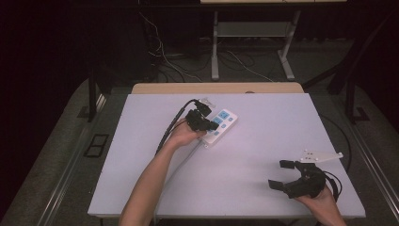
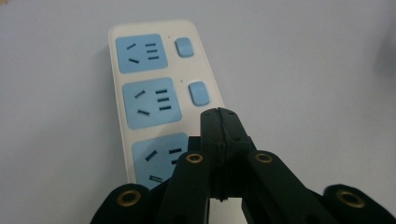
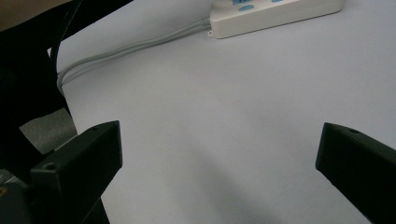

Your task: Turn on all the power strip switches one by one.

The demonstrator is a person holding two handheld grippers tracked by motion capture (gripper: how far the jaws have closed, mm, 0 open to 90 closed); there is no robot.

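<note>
A power strip [image 1: 220,125] lies on the bench [image 1: 263,141], left of the middle and toward the far side. Its cord [image 3: 135,46] runs off its near end toward the near left. The left hand-held gripper [image 1: 205,125] sits over the strip's near end; the right hand-held gripper [image 1: 281,174] is well apart at the near right corner.
</note>
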